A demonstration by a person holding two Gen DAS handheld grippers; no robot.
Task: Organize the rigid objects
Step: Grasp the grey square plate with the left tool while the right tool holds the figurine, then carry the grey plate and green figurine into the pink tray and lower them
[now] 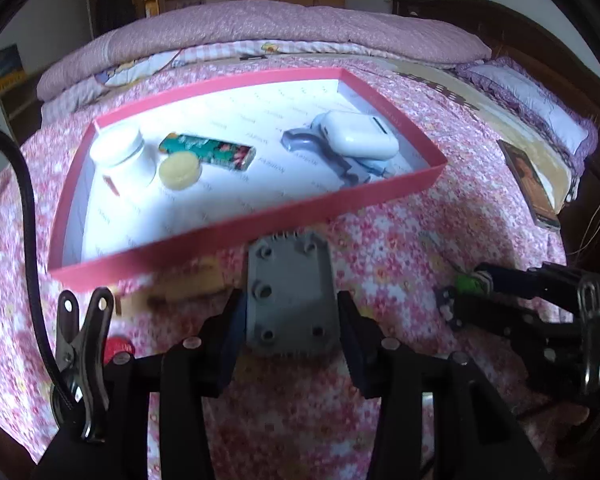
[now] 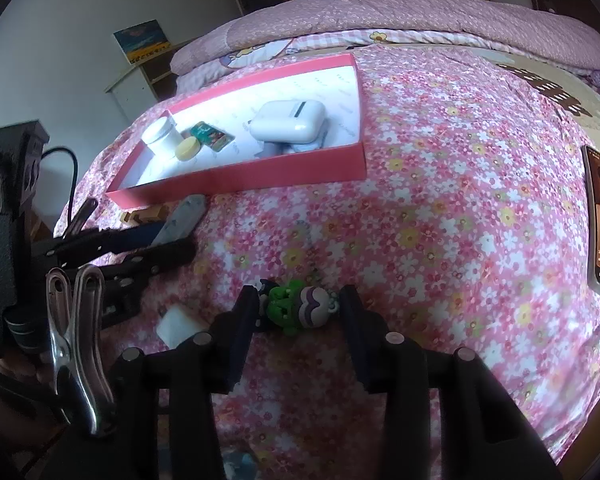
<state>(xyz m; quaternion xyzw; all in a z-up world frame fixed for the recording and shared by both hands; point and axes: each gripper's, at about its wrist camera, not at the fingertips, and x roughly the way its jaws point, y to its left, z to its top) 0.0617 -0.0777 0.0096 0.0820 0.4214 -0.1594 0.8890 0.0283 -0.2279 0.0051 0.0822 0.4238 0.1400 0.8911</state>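
Left tongs [image 1: 291, 312] clamp a flat grey ribbed plastic block [image 1: 290, 292].

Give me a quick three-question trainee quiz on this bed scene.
1. True or false: a white jar stands inside the pink box.
2. The left tongs grip: A) grey block B) phone C) yellow disc.
3. Fill in: between the right tongs lies a green and purple ___.
Key: 1 true; 2 A; 3 toy.
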